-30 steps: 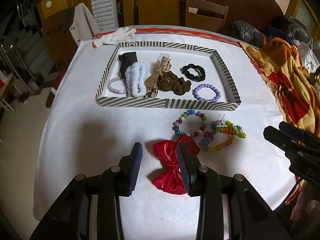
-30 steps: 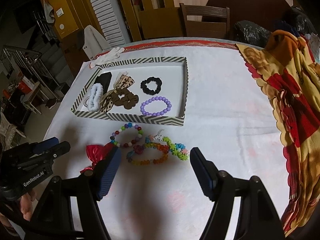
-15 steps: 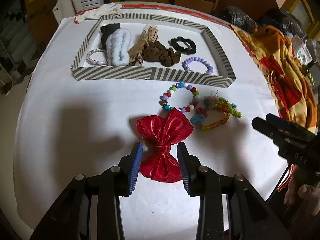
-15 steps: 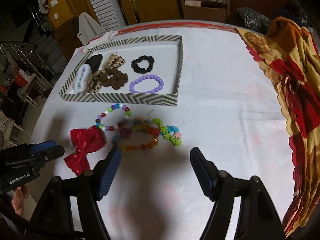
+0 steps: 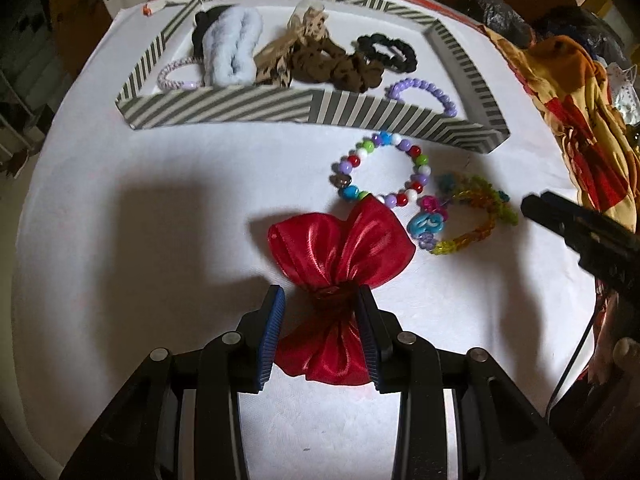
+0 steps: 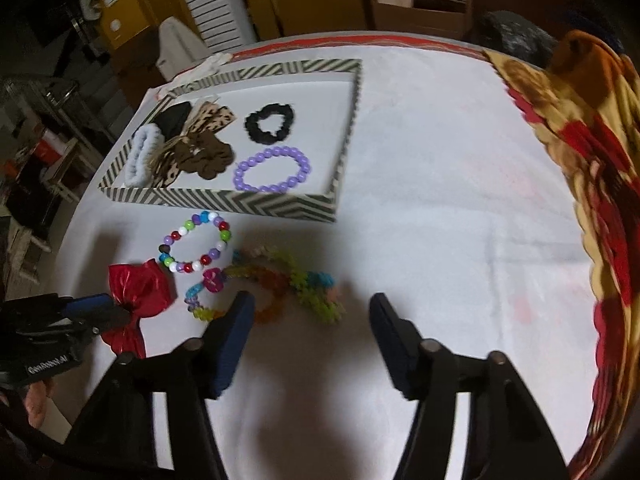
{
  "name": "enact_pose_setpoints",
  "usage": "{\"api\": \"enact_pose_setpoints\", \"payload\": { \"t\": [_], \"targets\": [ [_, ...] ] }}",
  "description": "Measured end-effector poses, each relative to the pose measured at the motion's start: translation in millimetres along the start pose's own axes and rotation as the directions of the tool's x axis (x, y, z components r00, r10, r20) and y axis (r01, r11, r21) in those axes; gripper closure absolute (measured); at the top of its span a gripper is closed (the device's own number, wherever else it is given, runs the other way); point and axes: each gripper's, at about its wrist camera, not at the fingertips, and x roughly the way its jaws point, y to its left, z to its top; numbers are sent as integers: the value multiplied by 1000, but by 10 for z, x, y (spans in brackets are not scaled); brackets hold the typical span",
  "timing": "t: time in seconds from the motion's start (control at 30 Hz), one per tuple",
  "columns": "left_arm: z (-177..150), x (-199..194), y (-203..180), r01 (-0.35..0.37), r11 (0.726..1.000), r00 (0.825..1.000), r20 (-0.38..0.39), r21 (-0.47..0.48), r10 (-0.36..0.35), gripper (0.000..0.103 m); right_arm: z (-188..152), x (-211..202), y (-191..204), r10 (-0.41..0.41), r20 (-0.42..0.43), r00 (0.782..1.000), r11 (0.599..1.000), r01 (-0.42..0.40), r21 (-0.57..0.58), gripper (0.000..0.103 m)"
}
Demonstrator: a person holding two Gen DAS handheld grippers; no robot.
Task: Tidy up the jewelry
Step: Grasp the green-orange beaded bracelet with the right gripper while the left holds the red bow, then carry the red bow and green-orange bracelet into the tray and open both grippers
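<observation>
Striped tray [image 5: 224, 110] at the far side of the white table [image 5: 120, 240] already holds seven pieces: pink elastic [image 5: 176, 78], pale blue scrunchie [image 5: 232, 54], a black item behind it, leopard bow [image 5: 296, 46], brown scrunchie [image 5: 336, 68], black scrunchie [image 5: 386, 52] and purple bracelet [image 5: 424, 94]. Three pieces are left on the cloth, just in front of the tray's near wall — red bow [image 5: 340, 248], multicolour bead bracelet [image 5: 380, 172] and a tangle of translucent coloured bracelets [image 5: 468, 220]; the bow's upper lobe touches the bead bracelet. Judged from this, the task is well past halfway. Left gripper [image 5: 320, 300] is low over the table, its fingers apart and straddling the bow's knot; the right-hand pad [image 5: 366, 320] looks to be at the fabric, the left one shows a small gap, so no clamp yet. Right gripper [image 6: 312, 316] hangs wide open and empty just short of the translucent bracelets. Remaining work as I read it — close on the bow, carry it over the tray wall, then the two bracelet lots. Free floor in the tray is on its right half, around the purple bracelet.
</observation>
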Motion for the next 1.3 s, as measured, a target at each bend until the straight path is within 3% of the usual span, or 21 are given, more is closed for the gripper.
{"api": "enact_pose_setpoints", "payload": {
  "t": [0.07,0.43,0.5,0.53,0.57,0.6,0.7,0.8,1.03,1.23,1.3],
  "targets": [
    [1,28,26,6,1000,1000,-9,-17,-6,76,66,67,26,6,-6,1000,1000,-7,-25,52],
    [2,50,-45,-64,997,998,-2,33,64,76,240,451,134,16,-107,994,988,-32,-150,54],
    [-4,49,-48,-64,997,998,4,41,64,76,230,486,153,16,-111,994,987,-33,-157,76],
    [-10,43,-34,-63,997,998,7,40,63,78,226,507,156,6,-119,993,987,-25,-160,76],
    [-2,42,-15,-64,997,998,9,38,64,90,231,503,155,18,-115,993,988,-35,-153,77],
    [-5,33,24,-61,998,998,6,29,61,95,220,507,145,39,-123,992,989,-56,-140,78],
    [44,19,78,-12,1000,1000,-1,-14,12,96,201,423,97,71,-110,991,991,-82,-101,78],
    [77,-98,140,-10,1000,999,34,-22,11,96,208,182,-5,153,-66,986,988,-155,-19,78],
    [179,-284,149,7,1000,996,88,-6,-6,96,263,-212,-98,217,10,976,976,-217,33,78],
    [167,-228,68,14,1000,997,71,11,-15,96,109,-163,-94,221,-39,974,974,-219,53,78],
    [151,-235,59,13,1000,998,67,14,-14,96,27,-84,-75,271,-98,957,961,-264,79,77]
  ]
}}
